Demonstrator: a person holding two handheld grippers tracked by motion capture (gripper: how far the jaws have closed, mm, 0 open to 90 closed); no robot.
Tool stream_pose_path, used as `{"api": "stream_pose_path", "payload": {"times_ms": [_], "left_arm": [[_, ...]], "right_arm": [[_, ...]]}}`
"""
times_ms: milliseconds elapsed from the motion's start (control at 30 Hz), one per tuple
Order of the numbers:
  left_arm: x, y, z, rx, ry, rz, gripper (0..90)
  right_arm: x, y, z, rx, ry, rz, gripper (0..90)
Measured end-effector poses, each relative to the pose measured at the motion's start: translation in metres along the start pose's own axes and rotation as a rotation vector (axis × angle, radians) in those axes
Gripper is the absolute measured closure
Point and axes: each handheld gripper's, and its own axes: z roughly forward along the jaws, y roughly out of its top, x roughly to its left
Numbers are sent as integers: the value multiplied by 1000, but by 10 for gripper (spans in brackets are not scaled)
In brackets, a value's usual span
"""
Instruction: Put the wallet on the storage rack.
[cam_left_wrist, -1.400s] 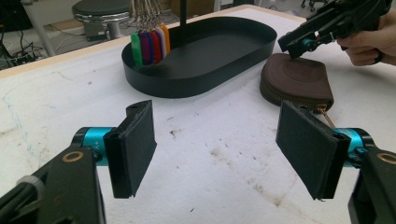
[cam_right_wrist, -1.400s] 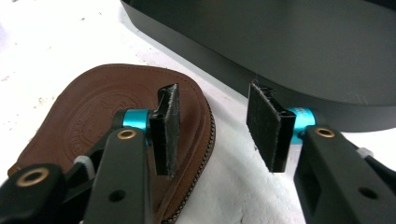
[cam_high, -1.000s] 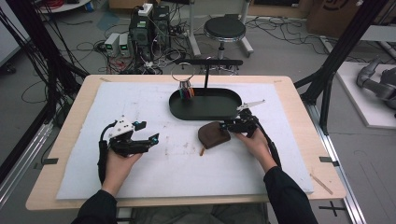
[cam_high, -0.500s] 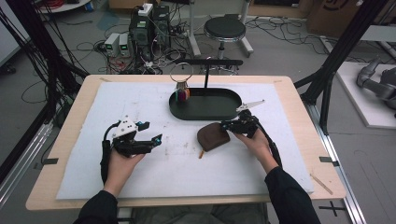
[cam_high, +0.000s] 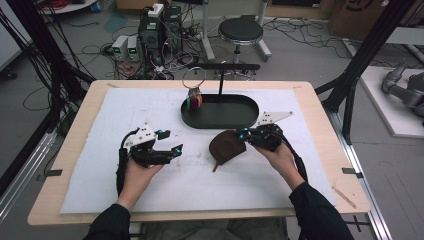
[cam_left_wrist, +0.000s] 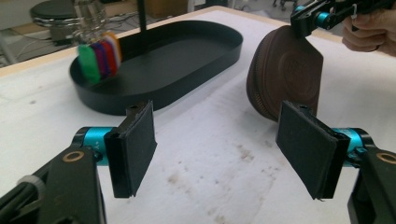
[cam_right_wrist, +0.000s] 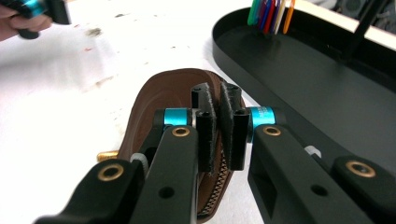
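A brown zipped leather pouch stands tilted up on its edge on the white mat, just in front of the black oval tray. My right gripper has just been closing and is now shut on the pouch's upper right edge. In the right gripper view the pads pinch the pouch between them. My left gripper hovers left of the pouch, open and holding nothing. In the left gripper view its wide-apart pads frame the pouch.
The tray holds a thin post with a ring of coloured tags at its left end. The mat's front edge lies near the person's forearms. A stool and cabled equipment stand on the floor beyond the table.
The right gripper has closed on the pouch's edge and risen a little, tipping the pouch up from lying flat. The left gripper has barely shifted.
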Motion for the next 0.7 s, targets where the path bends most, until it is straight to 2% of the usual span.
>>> {"api": "stream_pose_path", "payload": {"times_ms": [133, 300, 500, 600, 700], "left_arm": [[-2, 2, 8, -12, -32, -17, 285], [-7, 7, 20, -10, -81, -1, 284], [-17, 11, 43, 32, -175, 24, 284], [-19, 13, 57, 43, -219, 16, 284], [-22, 12, 69, 41, -245, 8, 292]], "right_arm": [[5, -2, -8, -7, 13, -60, 864], [12, -3, -16, -9, 28, -129, 865], [14, -6, -21, -8, 47, -166, 866], [14, -8, -24, -4, 54, -173, 867], [13, -9, -26, 2, 59, -180, 866]]}}
